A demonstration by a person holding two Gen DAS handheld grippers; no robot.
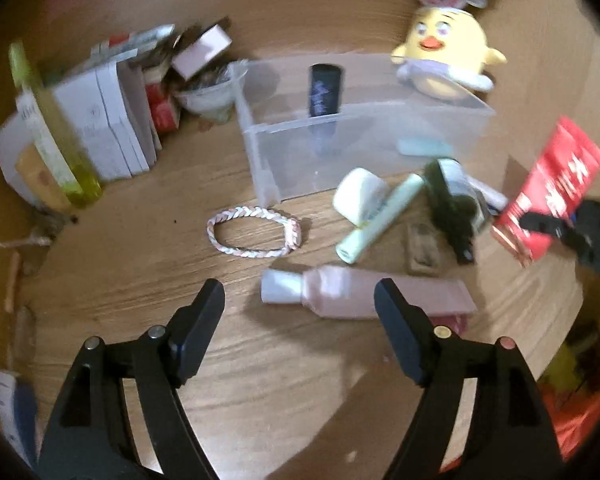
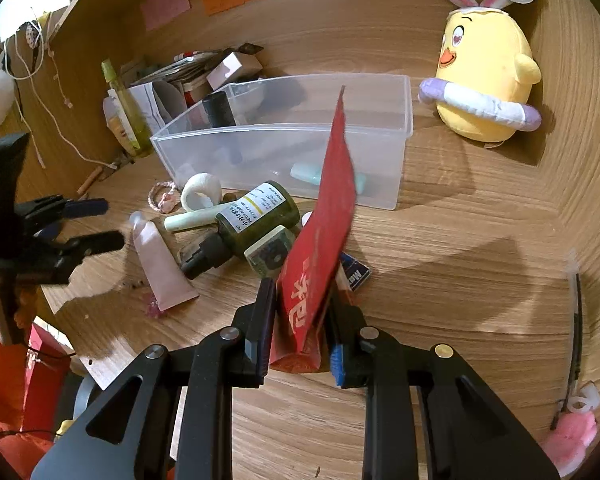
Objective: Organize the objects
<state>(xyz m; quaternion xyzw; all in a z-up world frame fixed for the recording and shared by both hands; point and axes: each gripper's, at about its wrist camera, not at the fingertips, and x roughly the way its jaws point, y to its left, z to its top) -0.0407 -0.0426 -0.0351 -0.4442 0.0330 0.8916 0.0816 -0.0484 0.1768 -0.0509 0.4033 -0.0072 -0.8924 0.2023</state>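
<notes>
My left gripper (image 1: 299, 296) is open above the wooden desk, with a pink tube (image 1: 380, 292) lying just beyond its fingertips and untouched. My right gripper (image 2: 302, 292) is shut on a red paper envelope (image 2: 324, 240), which stands on edge in front of the clear plastic bin (image 2: 404, 120). The bin holds a black tube (image 2: 220, 110) and a mint bar (image 2: 306, 172). In front of it lie a dark green bottle (image 2: 260, 212), a pale green tube (image 2: 188, 220), a white roll (image 2: 200, 192) and a braided bracelet (image 1: 252, 232).
A yellow chick plush (image 2: 484, 80) sits at the back right beside the bin. Boxes and papers (image 1: 100, 120) and a yellow-green bottle (image 1: 52, 132) crowd the back left corner. Wooden walls close in the desk at the back and sides. A pink plush item (image 2: 572, 436) lies at the right edge.
</notes>
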